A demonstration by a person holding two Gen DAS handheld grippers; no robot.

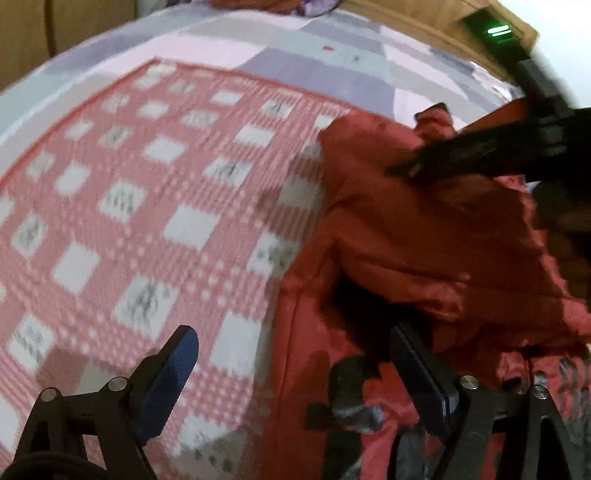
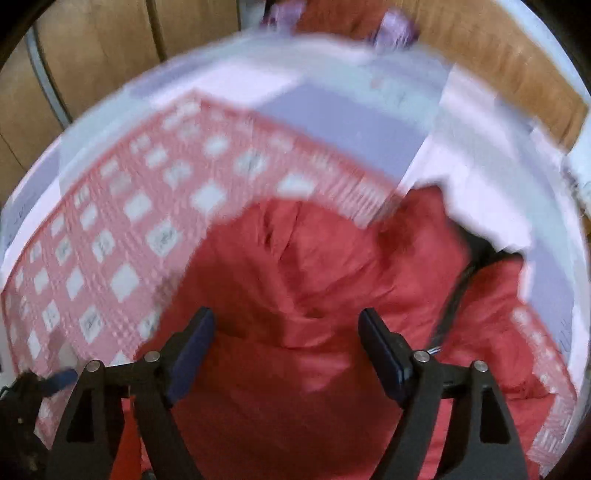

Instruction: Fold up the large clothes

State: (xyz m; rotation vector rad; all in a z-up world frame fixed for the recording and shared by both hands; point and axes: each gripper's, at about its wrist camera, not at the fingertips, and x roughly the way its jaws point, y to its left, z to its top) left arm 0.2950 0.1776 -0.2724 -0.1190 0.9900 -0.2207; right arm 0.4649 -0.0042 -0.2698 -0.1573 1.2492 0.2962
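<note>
A red padded garment (image 2: 295,266) lies crumpled on a pink and white checked blanket (image 2: 122,236). In the right wrist view my right gripper (image 2: 286,332) points down over its middle. The jaws stand apart, the red fabric lies below them, and the blue pads do not press on it. In the left wrist view the garment (image 1: 424,251) fills the right side, with a black and grey patch near its lower edge. My left gripper (image 1: 291,354) is open wide over the garment's left edge. Its right finger (image 1: 417,373) sits under a hanging fold. The right gripper's blurred black body (image 1: 480,151) crosses above the garment.
The blanket (image 1: 147,206) lies on a bed sheet (image 1: 295,70) patched in lilac, grey and pale pink. More clothes (image 2: 351,18), red and purple, are heaped at the far end. Wooden panels (image 2: 96,48) stand behind the bed. A green light (image 1: 498,31) glows at the top right.
</note>
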